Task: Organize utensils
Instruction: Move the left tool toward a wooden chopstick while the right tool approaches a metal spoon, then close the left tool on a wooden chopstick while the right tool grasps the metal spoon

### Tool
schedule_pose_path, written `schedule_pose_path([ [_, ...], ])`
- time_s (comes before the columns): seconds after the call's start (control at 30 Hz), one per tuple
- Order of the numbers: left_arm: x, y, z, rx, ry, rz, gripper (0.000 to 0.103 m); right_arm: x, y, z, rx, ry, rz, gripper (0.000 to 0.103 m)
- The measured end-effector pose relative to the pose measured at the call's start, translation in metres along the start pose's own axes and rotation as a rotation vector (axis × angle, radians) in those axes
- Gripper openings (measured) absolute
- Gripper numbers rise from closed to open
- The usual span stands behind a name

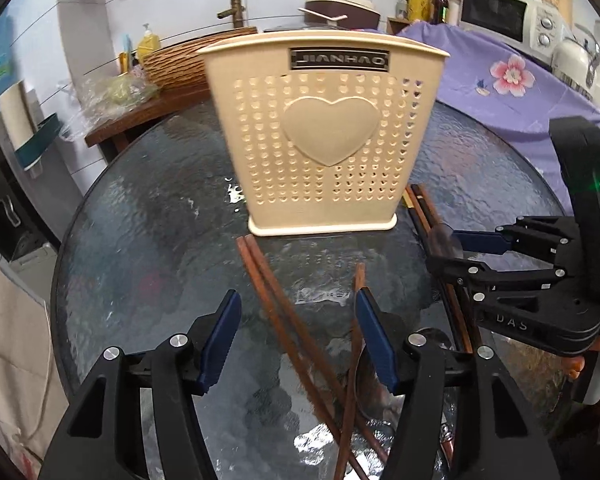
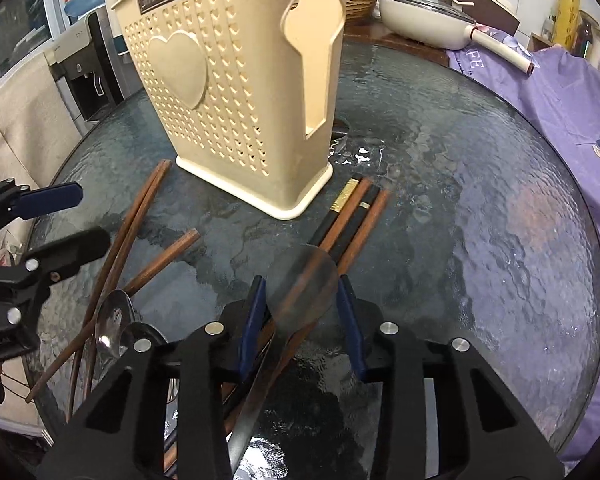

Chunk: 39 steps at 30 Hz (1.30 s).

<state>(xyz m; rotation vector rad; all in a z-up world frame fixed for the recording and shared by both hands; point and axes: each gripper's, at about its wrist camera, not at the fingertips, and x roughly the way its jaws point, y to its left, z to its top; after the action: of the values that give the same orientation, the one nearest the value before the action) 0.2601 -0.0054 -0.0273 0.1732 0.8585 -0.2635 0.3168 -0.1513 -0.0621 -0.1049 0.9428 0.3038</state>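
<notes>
Right wrist view has the right claw [image 2: 302, 312] pinching a clear spoon [image 2: 302, 286], left claw [image 1: 298, 336] wide over chopsticks [image 1: 284, 312]: lift straight toward the holder [image 2: 236, 92] at 12 o'clock.

Standing upright on the table [image 1: 140, 208]: utensil holder [image 1: 324, 128]. Lying before it, at left: chopsticks [image 1: 276, 296]. Lying beside its right corner: more chopsticks [image 2: 356, 216].

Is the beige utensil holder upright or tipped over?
Upright. The utensil holder stands on its base on the glass table, open top up; chopsticks lie flat beside it.
</notes>
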Motion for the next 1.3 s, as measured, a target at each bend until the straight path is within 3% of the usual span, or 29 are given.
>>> schedule_pose_path([
  [0.5,0.042,-0.033,0.020,0.100,0.138,-0.077,0.046,-0.023,-0.015,-0.004,0.031,-0.059,0.036,0.037],
  [0.63,0.052,-0.042,0.021,0.134,0.168,-0.067,0.045,-0.027,-0.017,-0.006,0.029,-0.066,0.038,0.037],
  [0.77,0.059,-0.044,0.021,0.124,0.190,-0.076,0.026,-0.032,-0.018,-0.008,0.030,-0.076,0.046,0.037],
  [0.9,0.060,-0.044,0.021,0.108,0.190,-0.082,0.019,-0.035,-0.019,-0.009,0.032,-0.084,0.053,0.037],
  [0.97,0.060,-0.045,0.020,0.109,0.188,-0.069,0.008,-0.035,-0.018,-0.009,0.032,-0.085,0.055,0.037],
  [1.3,0.049,-0.019,0.014,0.021,0.159,-0.081,0.007,-0.041,-0.020,-0.010,0.032,-0.104,0.062,0.037],
])
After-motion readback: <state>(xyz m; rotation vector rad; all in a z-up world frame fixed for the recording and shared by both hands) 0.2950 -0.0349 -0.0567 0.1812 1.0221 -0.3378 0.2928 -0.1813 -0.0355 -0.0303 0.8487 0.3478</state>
